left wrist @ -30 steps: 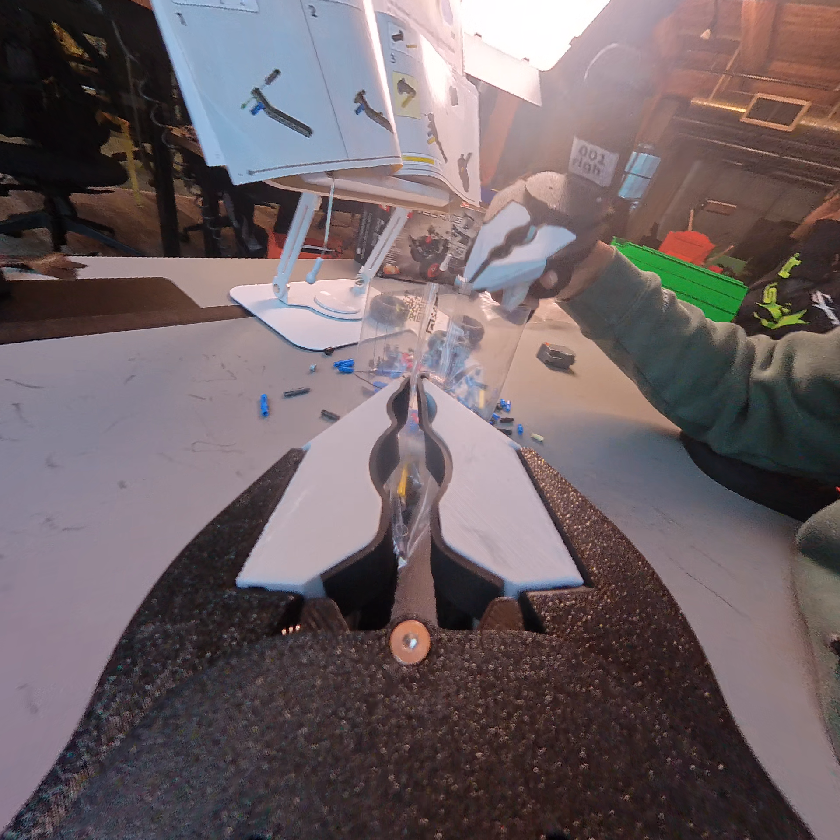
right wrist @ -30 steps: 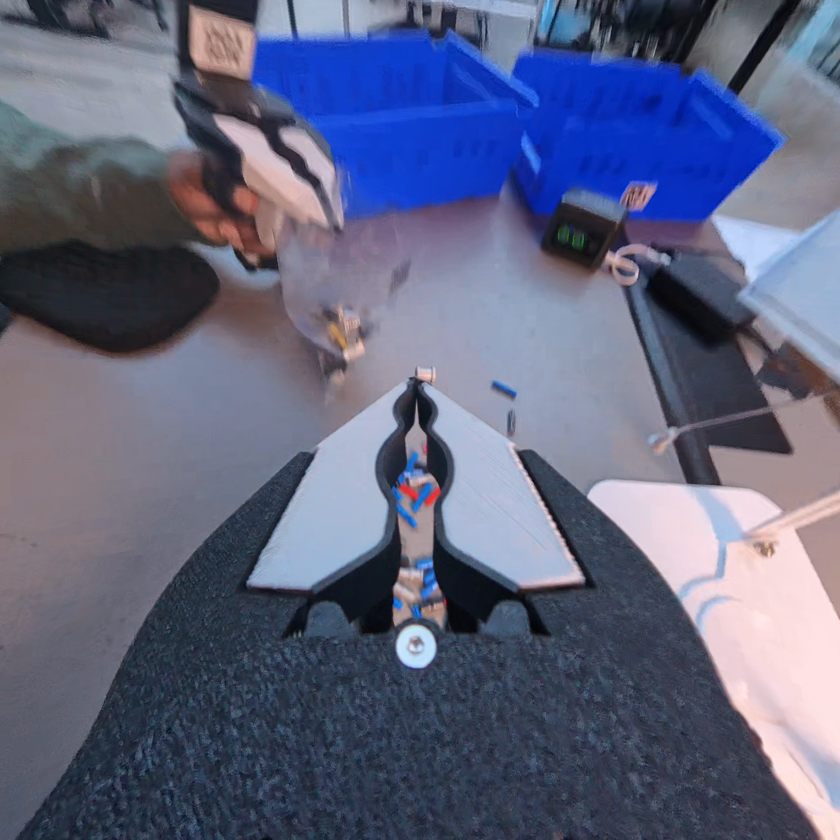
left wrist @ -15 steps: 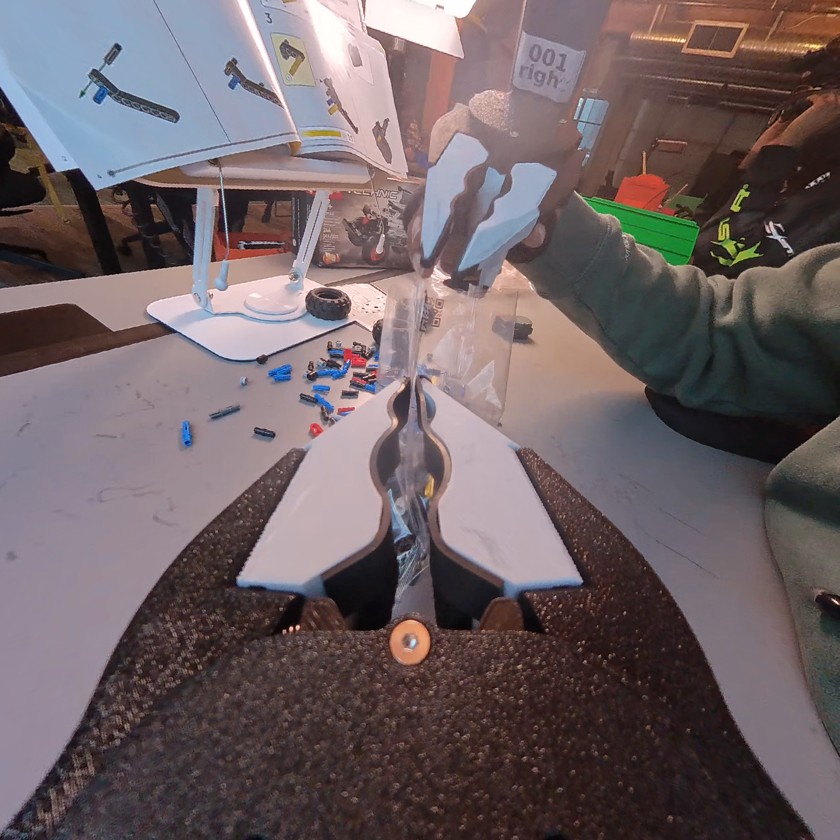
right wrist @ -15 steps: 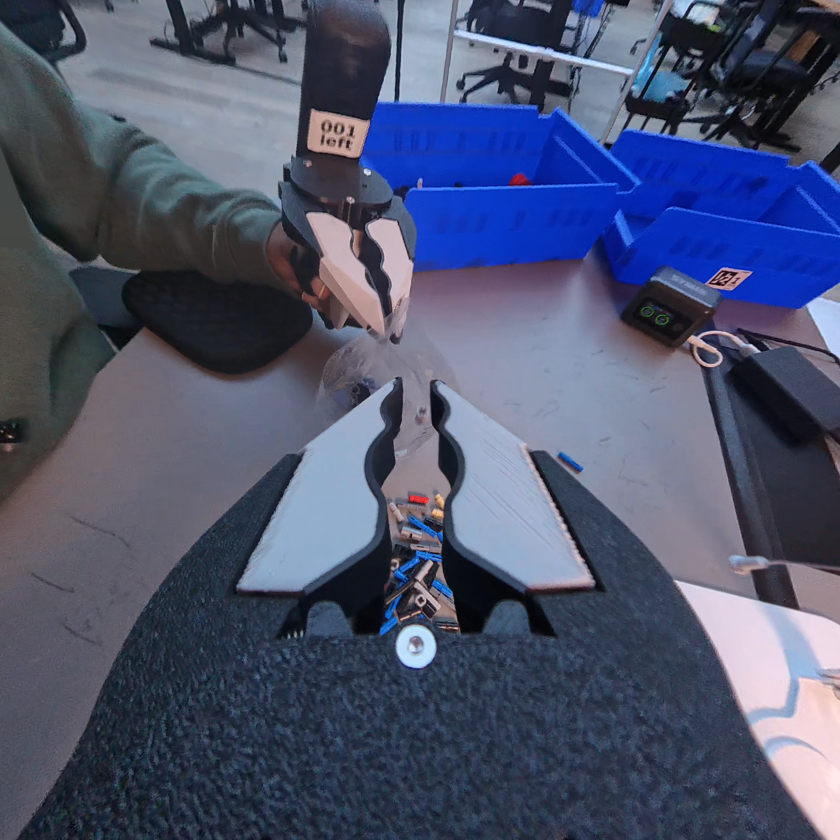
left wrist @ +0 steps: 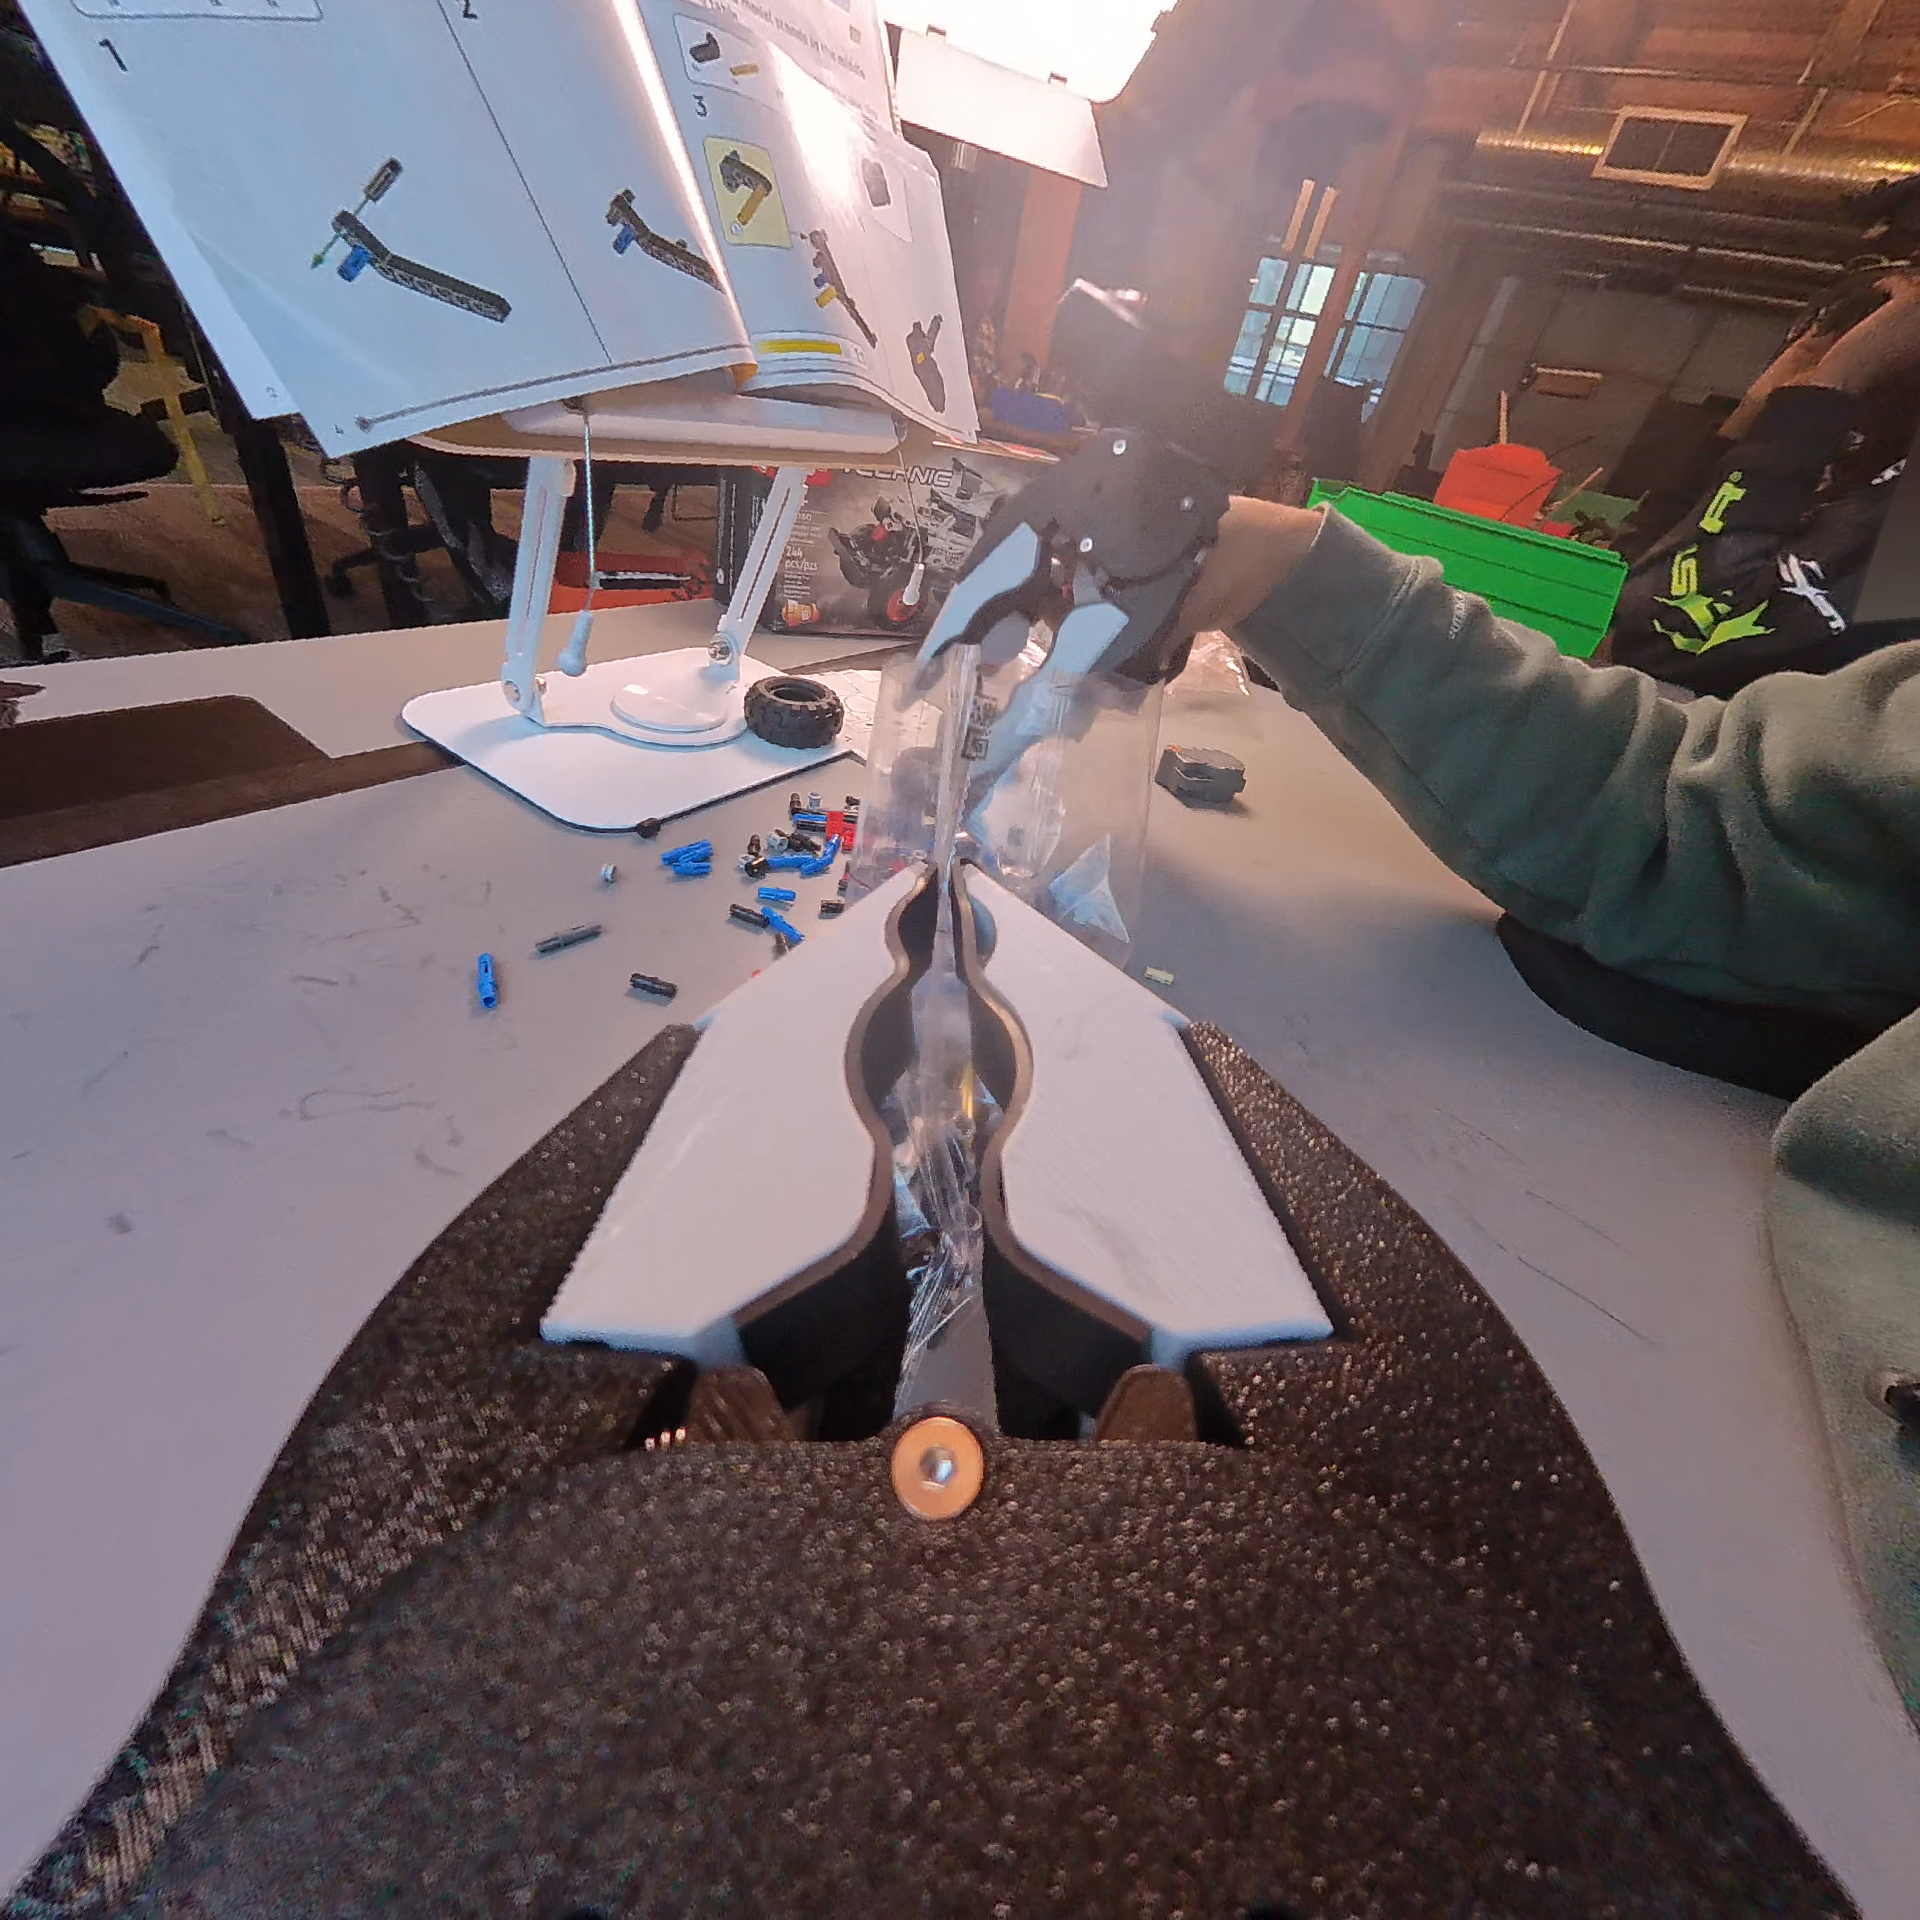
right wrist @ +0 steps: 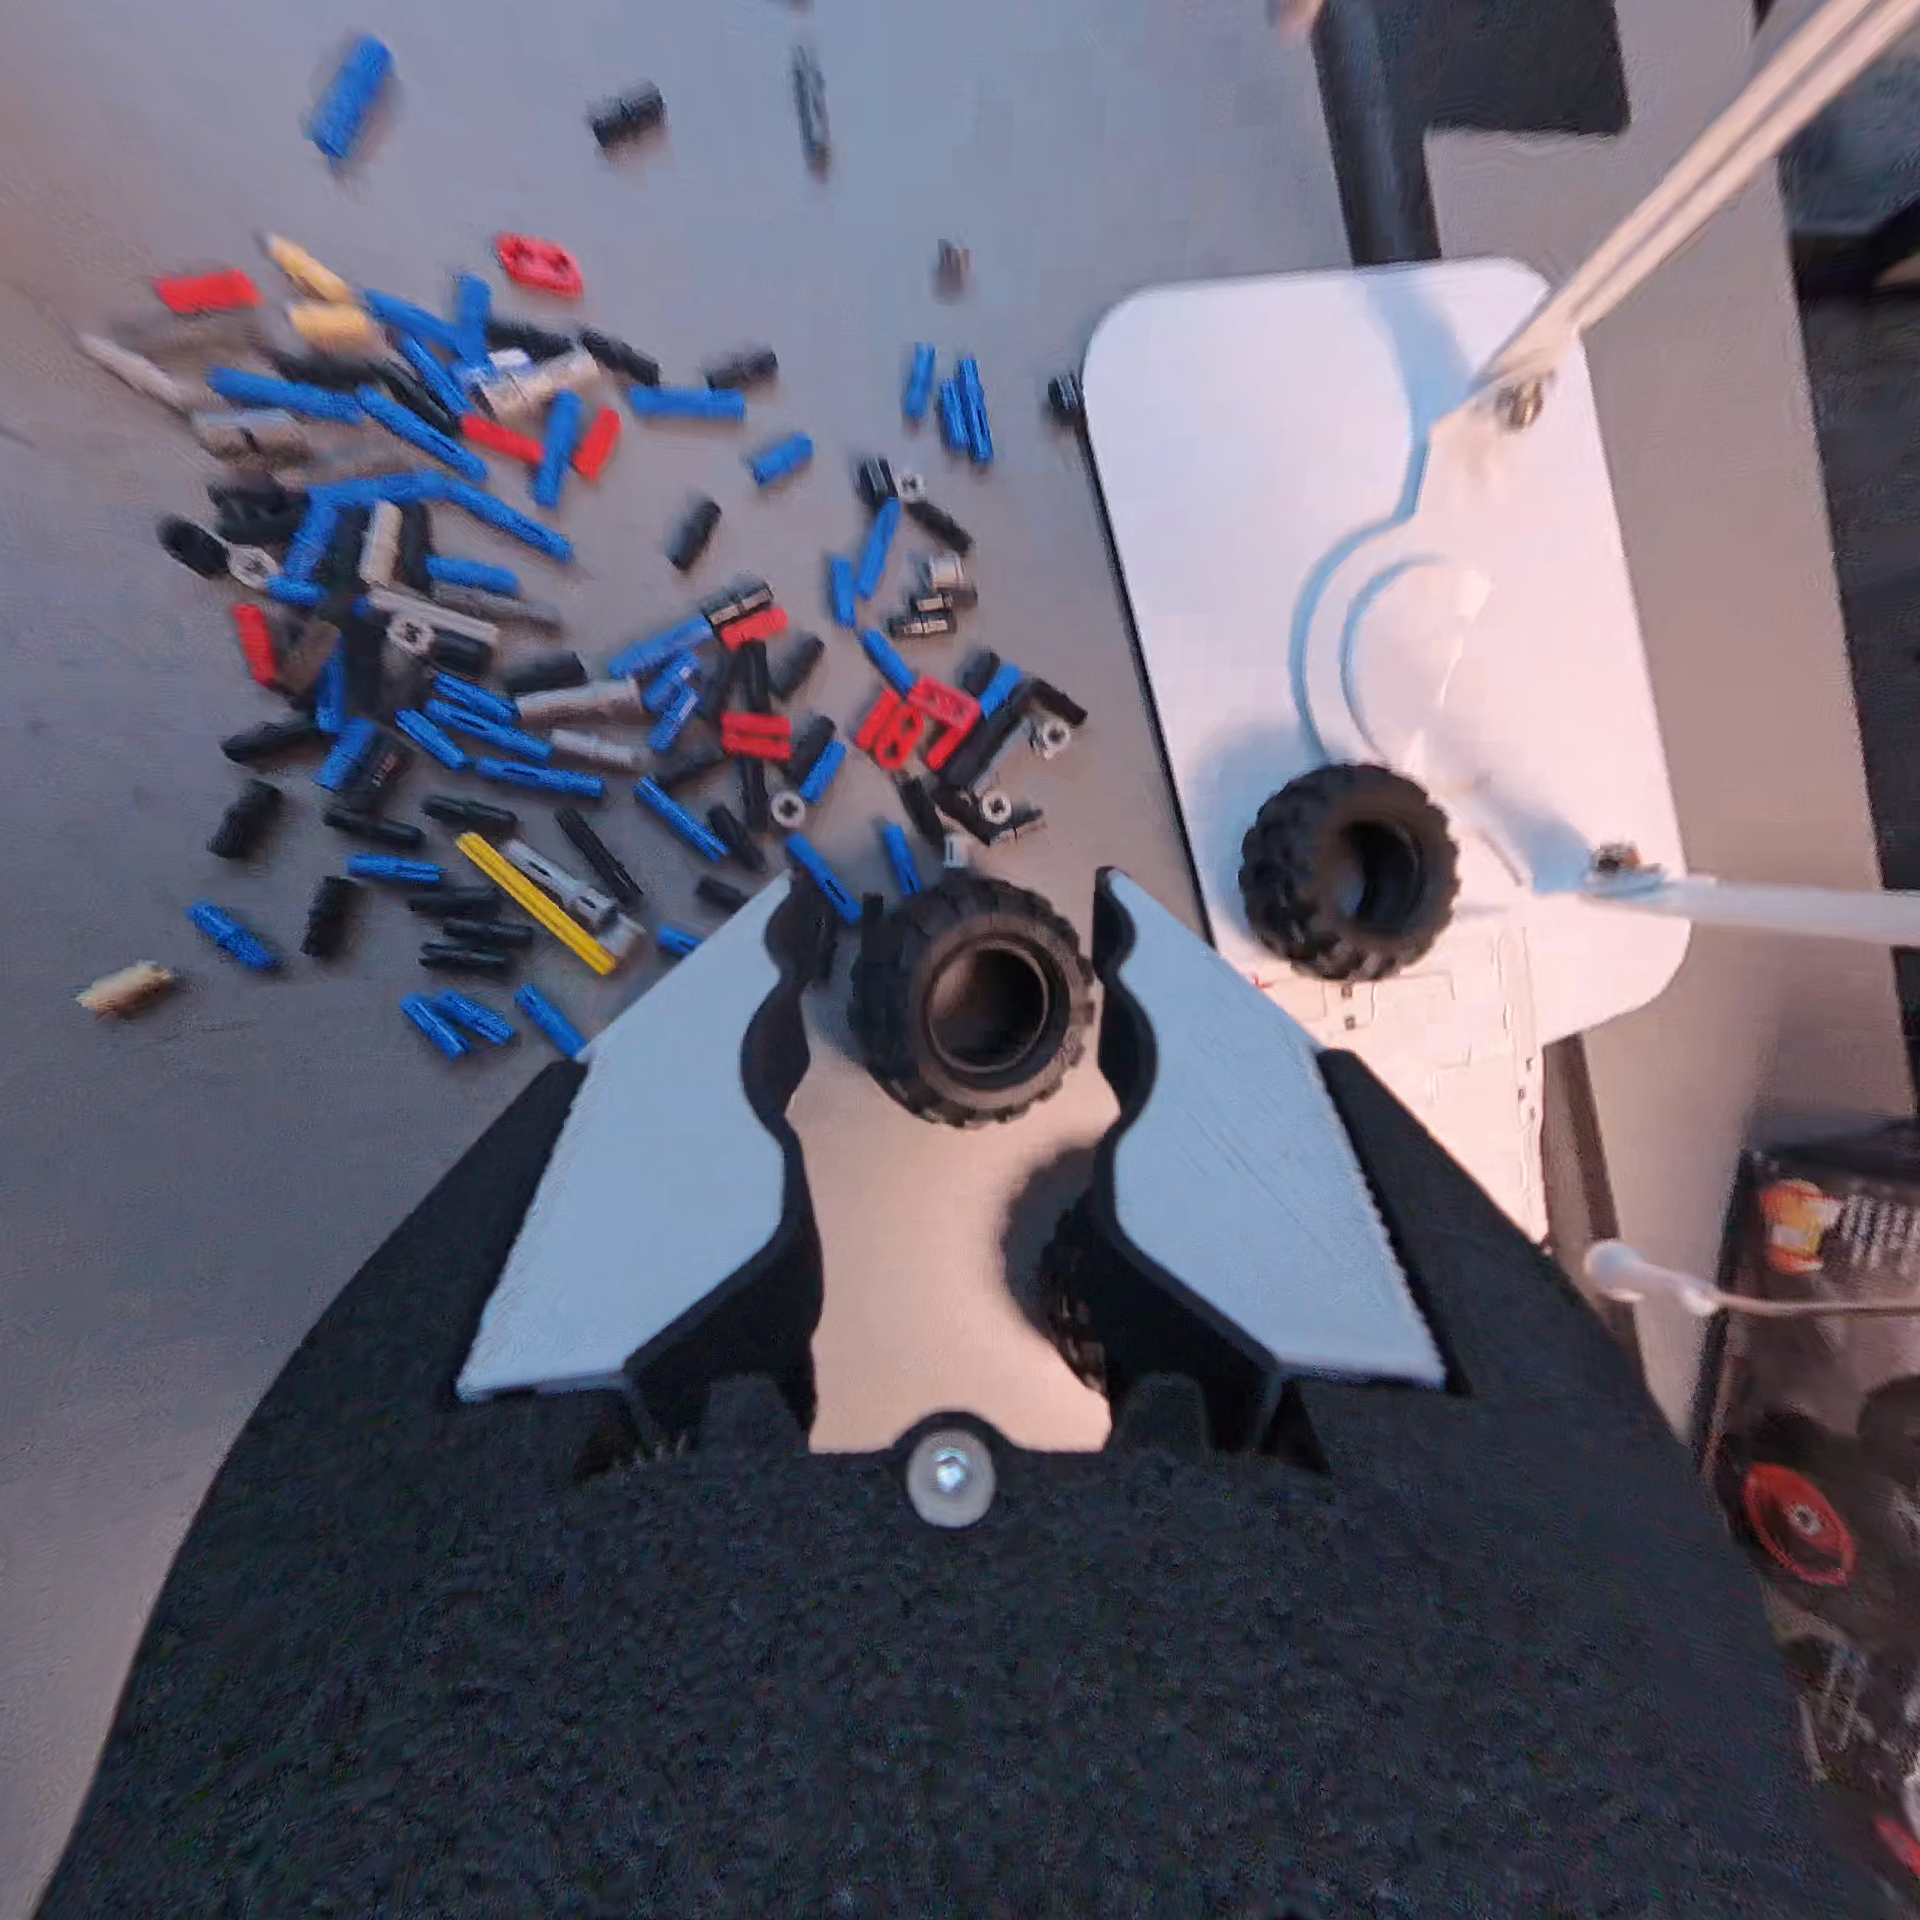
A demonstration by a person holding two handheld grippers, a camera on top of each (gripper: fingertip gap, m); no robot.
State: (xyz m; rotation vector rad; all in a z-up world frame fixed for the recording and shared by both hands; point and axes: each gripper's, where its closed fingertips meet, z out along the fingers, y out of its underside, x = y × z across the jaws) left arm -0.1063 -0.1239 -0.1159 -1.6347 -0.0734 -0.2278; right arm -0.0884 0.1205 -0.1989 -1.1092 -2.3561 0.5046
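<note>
In the left wrist view, the left gripper (left wrist: 943,883) has its fingers pressed together on a clear plastic bag (left wrist: 1023,800), which rises from the tips toward the right gripper (left wrist: 997,665), whose spread fingers sit at the bag's top edge. In the right wrist view, the right gripper's (right wrist: 945,894) fingers stand wide apart, empty, above a black tire (right wrist: 971,1013) framed between them on the table (right wrist: 125,1195); small scattered pieces (right wrist: 499,644) lie left, and a second tire (right wrist: 1348,868) rests on the white stand base (right wrist: 1247,468).

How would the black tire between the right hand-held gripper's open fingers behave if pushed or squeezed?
The black tire is round with knobby tread, so it would probably roll once nudged onto that tread. It looks hollow and rubbery, so likely light, grippy and slightly squashy when the right hand-held gripper closes on it.
</note>
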